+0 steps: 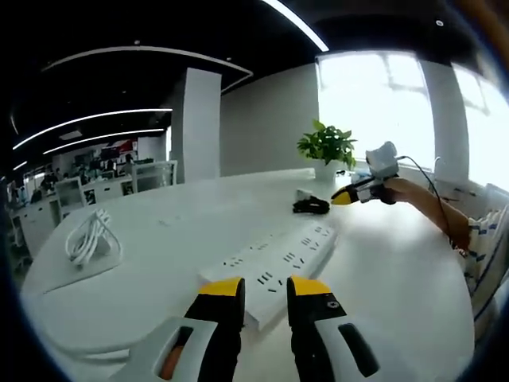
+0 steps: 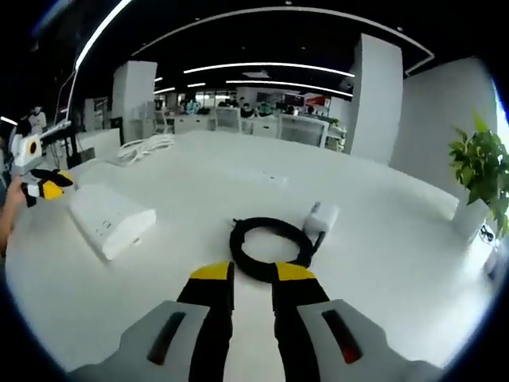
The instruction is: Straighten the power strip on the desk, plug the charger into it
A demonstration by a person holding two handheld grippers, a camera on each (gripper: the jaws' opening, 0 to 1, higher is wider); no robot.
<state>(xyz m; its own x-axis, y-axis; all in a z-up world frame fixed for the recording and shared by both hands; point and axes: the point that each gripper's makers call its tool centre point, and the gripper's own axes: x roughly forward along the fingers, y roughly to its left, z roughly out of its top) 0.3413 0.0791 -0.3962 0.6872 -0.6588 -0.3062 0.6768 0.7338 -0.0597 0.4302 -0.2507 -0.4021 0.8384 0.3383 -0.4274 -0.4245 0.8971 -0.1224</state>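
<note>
A white power strip [image 1: 270, 267] lies aslant on the white desk, just ahead of my left gripper [image 1: 265, 290], which is open and holds nothing. The strip [image 2: 111, 219] also lies to the left in the right gripper view, with the left gripper [image 2: 44, 187] beyond it. A white charger [image 2: 320, 216] with its black cable coiled [image 2: 270, 247] rests right in front of my right gripper [image 2: 253, 274], open and empty above the coil's near edge. In the left gripper view the charger [image 1: 305, 193] and its coil [image 1: 310, 206] sit beyond the strip, next to the right gripper [image 1: 362, 189].
A bundle of white cable [image 1: 91, 237] lies at the desk's left end, and the same bundle [image 2: 147, 146] appears far back. A potted plant [image 1: 328, 147] stands by the window. The person's forearm [image 1: 429, 207] reaches in from the right. The desk surface [image 2: 382, 263] is wide and flat.
</note>
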